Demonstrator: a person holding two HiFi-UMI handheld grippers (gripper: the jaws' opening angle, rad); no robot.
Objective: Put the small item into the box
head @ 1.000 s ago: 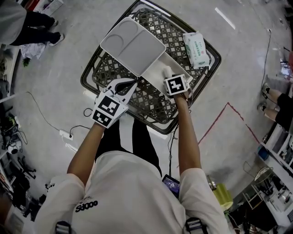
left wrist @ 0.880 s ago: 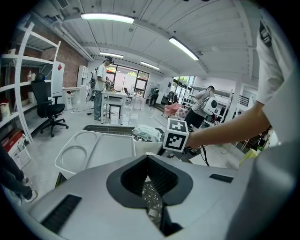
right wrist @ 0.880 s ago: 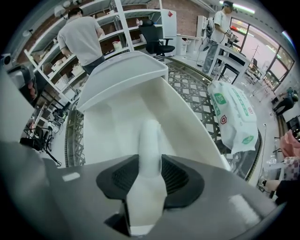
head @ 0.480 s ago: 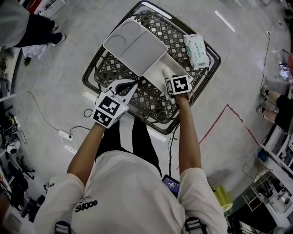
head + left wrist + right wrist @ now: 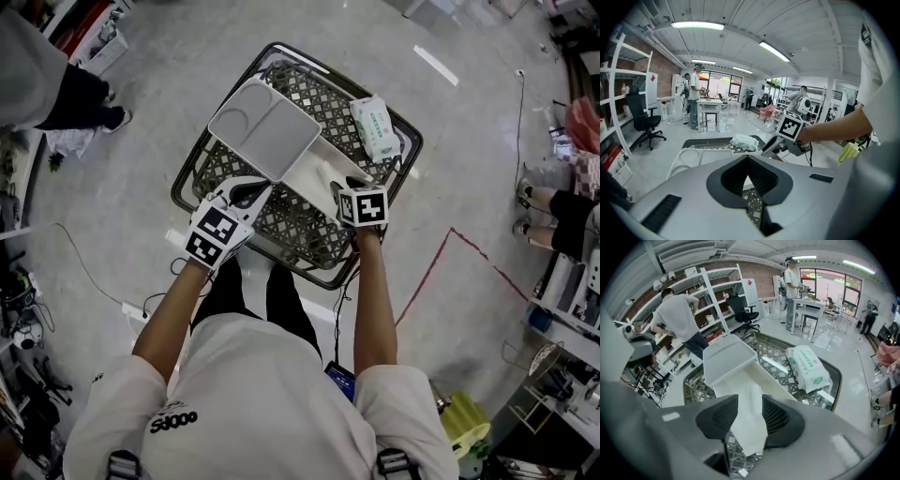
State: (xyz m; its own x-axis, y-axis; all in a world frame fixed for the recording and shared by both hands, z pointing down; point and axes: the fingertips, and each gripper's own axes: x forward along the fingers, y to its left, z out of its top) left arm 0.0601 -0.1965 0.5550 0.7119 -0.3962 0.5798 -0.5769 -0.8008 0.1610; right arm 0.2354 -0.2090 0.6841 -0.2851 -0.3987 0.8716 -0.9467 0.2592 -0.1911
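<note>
A white tissue (image 5: 750,423) lies between the jaws of my right gripper (image 5: 745,416), draped from the open white box (image 5: 764,376) toward me over the lattice. The jaws stand wide and do not press on it. In the head view the right gripper (image 5: 341,187) sits at the box's (image 5: 314,172) near end. The box's lid (image 5: 262,127) lies tilted against the box's far left side. My left gripper (image 5: 257,187) hovers left of the box, tips together, nothing in it. From the left gripper (image 5: 747,161) view, the right gripper (image 5: 776,144) shows ahead.
Everything rests on a dark woven lattice table (image 5: 309,272). A pack of wet wipes (image 5: 375,128) lies at its far right. People stand and sit around the room; cables and a power strip (image 5: 141,314) lie on the floor to the left.
The head view has drifted, so the table sits lower in the picture. Both grippers keep about the same places beside the box.
</note>
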